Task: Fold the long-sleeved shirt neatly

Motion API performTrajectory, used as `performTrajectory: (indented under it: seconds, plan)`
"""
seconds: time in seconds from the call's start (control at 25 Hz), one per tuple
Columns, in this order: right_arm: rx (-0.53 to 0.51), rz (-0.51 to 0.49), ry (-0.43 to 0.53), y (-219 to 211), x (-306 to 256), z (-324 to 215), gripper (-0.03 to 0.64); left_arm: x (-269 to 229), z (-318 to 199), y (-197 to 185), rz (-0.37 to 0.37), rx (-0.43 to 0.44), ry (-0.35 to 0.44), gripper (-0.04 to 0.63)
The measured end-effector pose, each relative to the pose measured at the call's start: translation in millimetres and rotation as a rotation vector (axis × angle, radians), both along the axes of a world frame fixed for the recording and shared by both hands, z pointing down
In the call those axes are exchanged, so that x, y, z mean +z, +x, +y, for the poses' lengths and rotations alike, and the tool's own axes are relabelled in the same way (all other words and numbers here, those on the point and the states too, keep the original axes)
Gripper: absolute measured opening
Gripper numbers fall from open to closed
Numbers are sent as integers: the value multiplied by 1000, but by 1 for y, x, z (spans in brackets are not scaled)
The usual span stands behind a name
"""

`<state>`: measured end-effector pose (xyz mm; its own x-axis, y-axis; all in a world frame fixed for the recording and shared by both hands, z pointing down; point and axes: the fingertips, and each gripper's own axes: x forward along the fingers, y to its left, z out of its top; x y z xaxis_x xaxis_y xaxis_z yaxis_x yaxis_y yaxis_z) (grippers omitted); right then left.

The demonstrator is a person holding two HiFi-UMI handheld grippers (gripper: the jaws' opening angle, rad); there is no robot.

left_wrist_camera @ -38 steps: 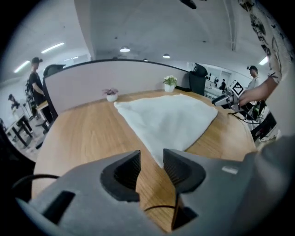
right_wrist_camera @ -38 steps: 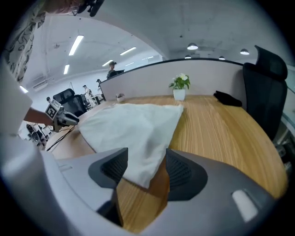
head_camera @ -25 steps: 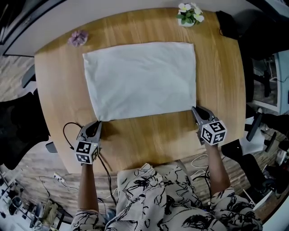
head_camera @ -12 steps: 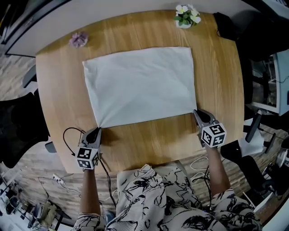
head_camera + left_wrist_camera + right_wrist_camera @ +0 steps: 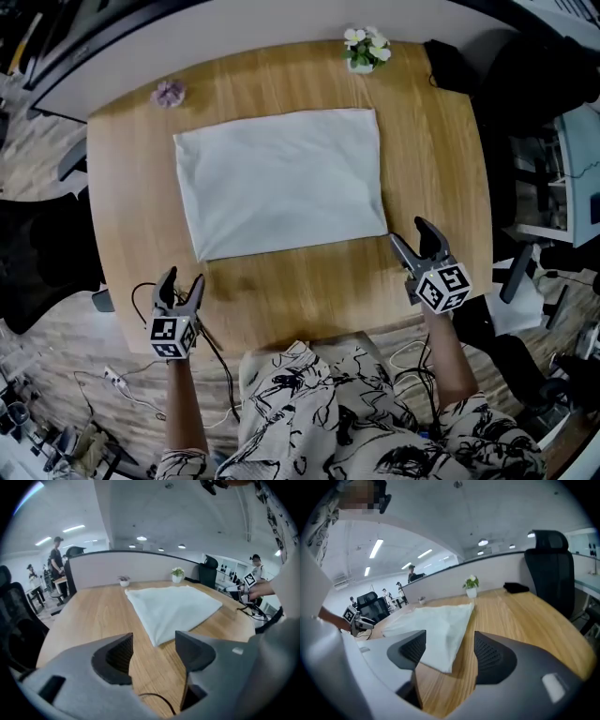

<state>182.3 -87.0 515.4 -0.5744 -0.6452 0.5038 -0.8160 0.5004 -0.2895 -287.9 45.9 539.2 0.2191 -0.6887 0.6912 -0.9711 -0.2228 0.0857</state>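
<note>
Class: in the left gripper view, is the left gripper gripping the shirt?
No: the jaws of the left gripper have just been opening, and the white shirt lies beyond them.

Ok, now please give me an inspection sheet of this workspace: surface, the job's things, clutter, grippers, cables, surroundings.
Surface: wooden table, bare wood around the shirt.
Job's things: shirt, folded to a flat rectangle, lying mid-table.
Clutter: pot of white flowers and small purple plant at the far edge; dark object at the far right corner.
Grippers: left gripper and right gripper are open. Their jaws have just been opening, with nothing between them. Each is by a near corner of the shirt.
Cables: black cable under the left gripper, at the table's edge.
Surroundings: office chair to the left; partition behind the table.
</note>
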Motion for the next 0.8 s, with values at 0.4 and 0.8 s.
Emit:
performTrajectory:
  seconds: [0.4,0.8]
  plan:
    - [25,-66,438,5,-165,-9,6,-180,7,13,-67,-145,465,21]
    - [153,-57,658,-6,-266,58,6,-280,46,-11,-96,-189,671,3]
